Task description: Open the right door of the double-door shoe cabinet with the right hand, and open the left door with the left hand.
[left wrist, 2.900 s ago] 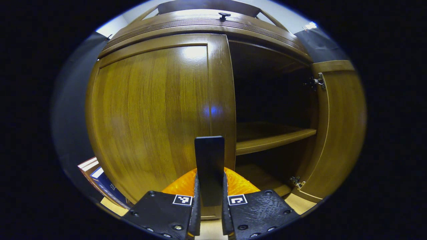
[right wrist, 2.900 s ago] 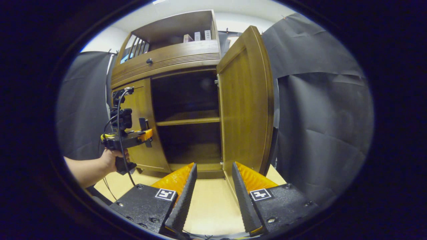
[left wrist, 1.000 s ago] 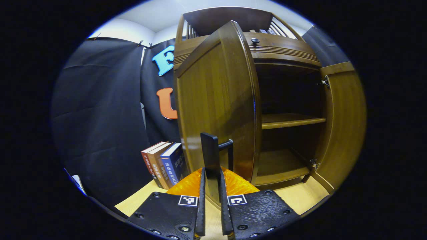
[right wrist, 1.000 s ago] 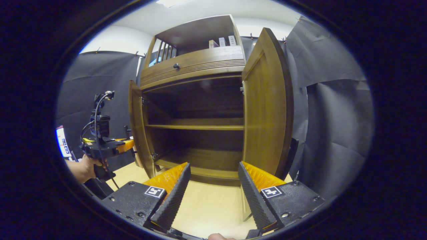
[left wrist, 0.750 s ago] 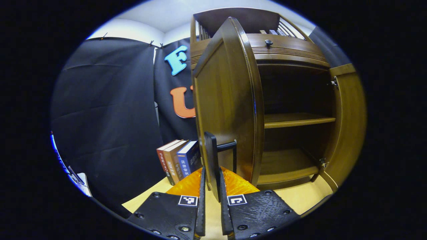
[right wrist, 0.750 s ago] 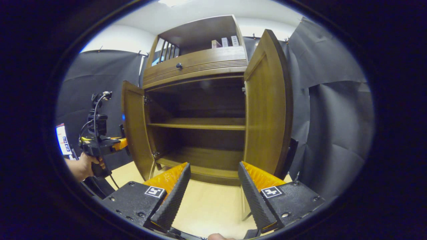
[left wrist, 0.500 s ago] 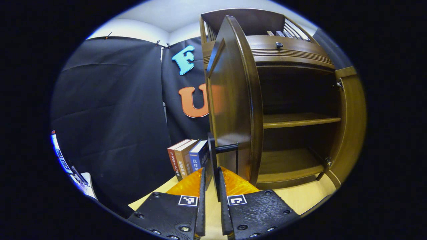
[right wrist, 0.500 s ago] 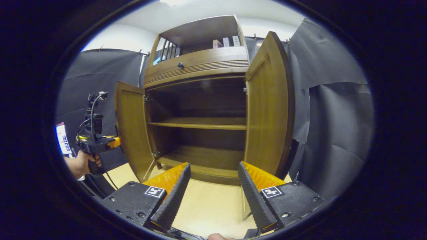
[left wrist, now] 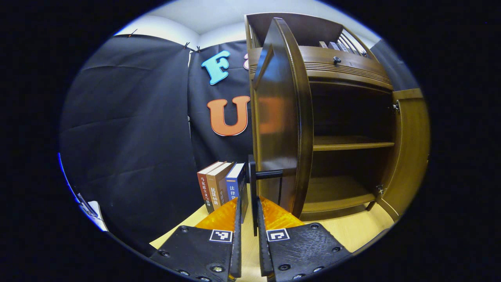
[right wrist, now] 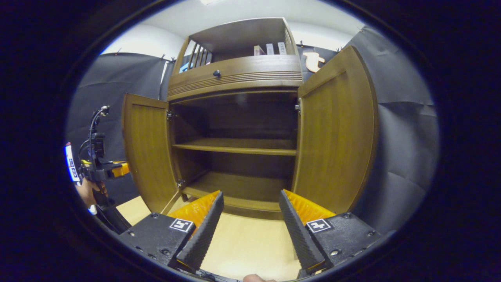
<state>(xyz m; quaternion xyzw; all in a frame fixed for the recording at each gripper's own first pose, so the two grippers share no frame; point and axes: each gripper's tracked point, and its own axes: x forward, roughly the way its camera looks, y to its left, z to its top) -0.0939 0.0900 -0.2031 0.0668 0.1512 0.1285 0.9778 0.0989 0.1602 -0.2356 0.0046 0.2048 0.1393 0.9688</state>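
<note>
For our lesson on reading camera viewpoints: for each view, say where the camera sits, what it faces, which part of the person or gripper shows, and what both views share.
Left gripper view: rides the left gripper, facing the open brown wooden left door edge-on; its fingers grip the door's black bar handle.
Right gripper view: rides the right gripper, fingers apart, squarely facing the brown wooden shoe cabinet; a hand appears at left.
Shared: the middle shelf.

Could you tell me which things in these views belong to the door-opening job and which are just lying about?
Part of the job:
left door
door handle
left gripper
right door
right gripper

Just lying about:
books
small boxes
</note>
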